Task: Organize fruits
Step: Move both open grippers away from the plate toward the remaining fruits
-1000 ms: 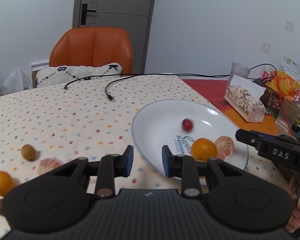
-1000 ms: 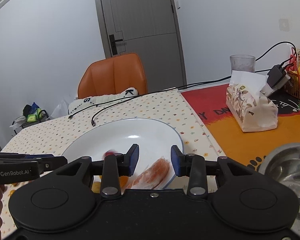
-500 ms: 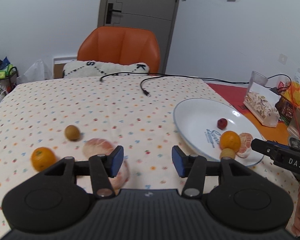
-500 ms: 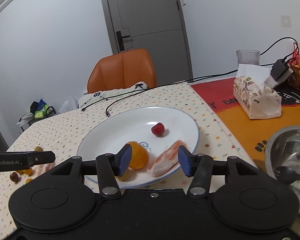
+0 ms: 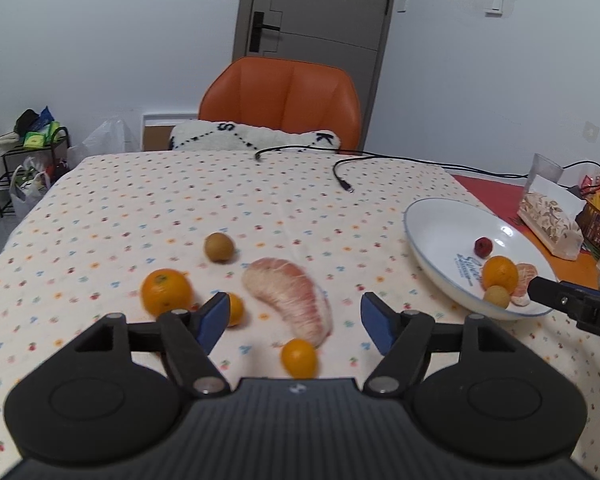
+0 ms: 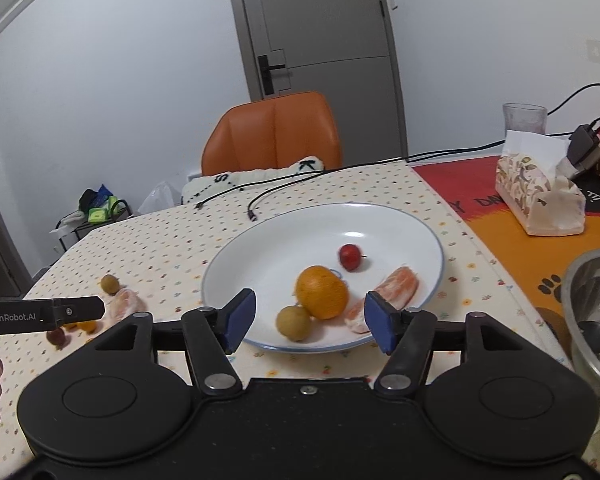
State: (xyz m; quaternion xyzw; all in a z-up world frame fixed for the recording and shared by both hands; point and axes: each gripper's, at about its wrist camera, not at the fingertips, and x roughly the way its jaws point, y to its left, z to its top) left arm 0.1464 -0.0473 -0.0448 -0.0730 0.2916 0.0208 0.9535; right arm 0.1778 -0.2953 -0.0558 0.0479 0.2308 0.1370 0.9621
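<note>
My left gripper [image 5: 294, 316] hangs over the dotted tablecloth, jaws opening, gripping nothing. Below it lie a pale pomelo segment [image 5: 290, 294], a small kumquat [image 5: 299, 357], another kumquat [image 5: 233, 309], an orange [image 5: 166, 292] and a brown longan [image 5: 219, 246]. The white plate [image 6: 284, 236] holds an orange [image 6: 322, 292], a longan [image 6: 293, 322], a red berry [image 6: 350, 257] and a peeled citrus segment [image 6: 384, 296]. My right gripper [image 6: 310, 320] hovers at the plate's near rim, jaws opening, nothing pressed between them.
A black cable [image 5: 342, 178] lies on the far cloth before an orange chair [image 5: 280, 100]. A tissue box [image 6: 540, 196] and glass [image 6: 524, 118] stand on the red mat at right. A steel bowl [image 6: 592, 312] sits near right.
Both grippers' jaws have widened. The left gripper swung left from the plate to above the loose fruit. The right gripper drew back, uncovering the orange and longan on the plate.
</note>
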